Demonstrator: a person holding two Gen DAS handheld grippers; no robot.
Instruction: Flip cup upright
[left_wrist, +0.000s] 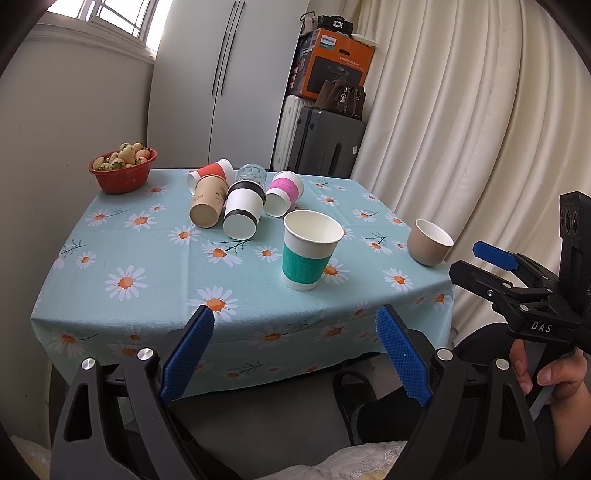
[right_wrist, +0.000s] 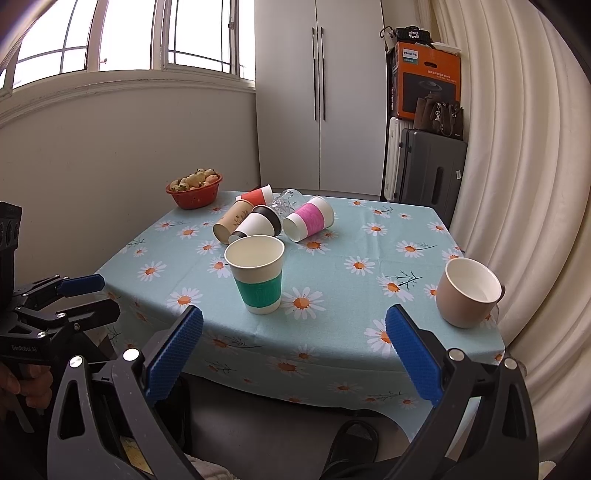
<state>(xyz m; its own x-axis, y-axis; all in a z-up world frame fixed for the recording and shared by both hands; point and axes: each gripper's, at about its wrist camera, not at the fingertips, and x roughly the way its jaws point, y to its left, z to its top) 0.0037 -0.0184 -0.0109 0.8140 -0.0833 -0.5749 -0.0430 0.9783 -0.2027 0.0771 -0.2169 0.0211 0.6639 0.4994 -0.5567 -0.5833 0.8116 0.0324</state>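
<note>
Left wrist: both my grippers (left_wrist: 294, 345) (right_wrist: 294, 345) spread, empty, short of table (left_wrist: 122, 254); teal cup (left_wrist: 309, 251) upright, pile (left_wrist: 236, 199) tipped, next targets

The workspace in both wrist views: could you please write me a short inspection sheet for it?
Surface: table under a blue daisy tablecloth.
Job's things: green-sleeved paper cup and beige mug upright; kraft paper cup, black-banded cup, pink-sleeved cup, red-sleeved cup and clear glass lying on their sides in a cluster.
Clutter: red colander of strawberries at the far left corner.
Grippers: left gripper and right gripper open, empty, short of the table.
Cables: nothing seen.
Surroundings: white cabinet, suitcases, orange Philips box, curtain, window.
</note>
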